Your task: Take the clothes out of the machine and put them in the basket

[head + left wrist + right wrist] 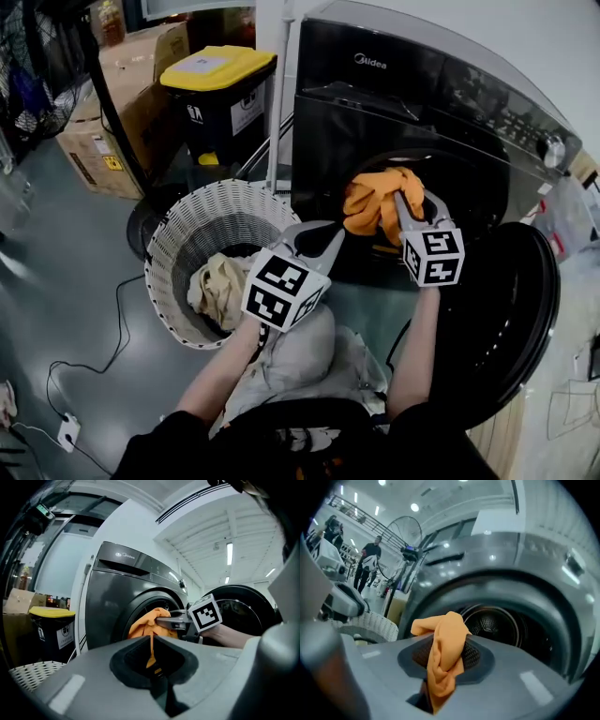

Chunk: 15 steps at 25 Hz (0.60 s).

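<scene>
An orange cloth [375, 202] hangs in front of the dark washing machine's [375, 94] open drum [492, 625]. My right gripper [412, 199] is shut on its top, and the cloth [445, 653] drapes down between the pads. To its left, my left gripper [337, 230] points at the machine, its tips just short of the cloth. Its jaws stand together with only a thin slit, and orange shows through it [151, 653]. The white wicker basket [178, 239] stands on the floor left of the machine with a cream cloth [220, 286] inside.
The round machine door [511, 328] hangs open at the right. A black bin with a yellow lid [220, 70] and cardboard boxes [112, 103] stand behind the basket. A cable and plug block [66, 431] lie on the floor at the left. People [370, 559] stand far off.
</scene>
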{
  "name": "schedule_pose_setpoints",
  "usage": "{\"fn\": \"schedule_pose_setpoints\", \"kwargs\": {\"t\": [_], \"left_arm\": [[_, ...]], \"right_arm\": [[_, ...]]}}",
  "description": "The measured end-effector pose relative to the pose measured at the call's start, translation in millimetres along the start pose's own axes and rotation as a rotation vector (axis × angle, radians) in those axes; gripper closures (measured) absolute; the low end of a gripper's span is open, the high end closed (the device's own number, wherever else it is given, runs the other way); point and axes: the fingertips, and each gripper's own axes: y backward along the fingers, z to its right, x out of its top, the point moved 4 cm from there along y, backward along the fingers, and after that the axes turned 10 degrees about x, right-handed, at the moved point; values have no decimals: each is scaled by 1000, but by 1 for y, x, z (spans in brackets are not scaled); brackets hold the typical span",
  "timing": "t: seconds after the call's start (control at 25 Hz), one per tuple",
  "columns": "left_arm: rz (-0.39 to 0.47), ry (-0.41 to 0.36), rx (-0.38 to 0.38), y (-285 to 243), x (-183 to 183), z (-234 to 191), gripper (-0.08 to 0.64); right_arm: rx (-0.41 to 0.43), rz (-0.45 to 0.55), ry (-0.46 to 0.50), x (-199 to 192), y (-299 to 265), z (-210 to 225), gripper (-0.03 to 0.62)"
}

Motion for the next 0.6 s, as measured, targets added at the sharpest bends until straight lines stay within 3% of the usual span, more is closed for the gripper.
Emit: {"fn": "schedule_pose_setpoints", "kwargs": {"t": [0.28,0.6], "left_arm": [[30,-8,28,28,7,-1,541],[74,18,133,77,13,-35,541]], "right_arm": [[79,135,73,68,35,-40,478],[291,312,99,141,29,-106,479]]}}
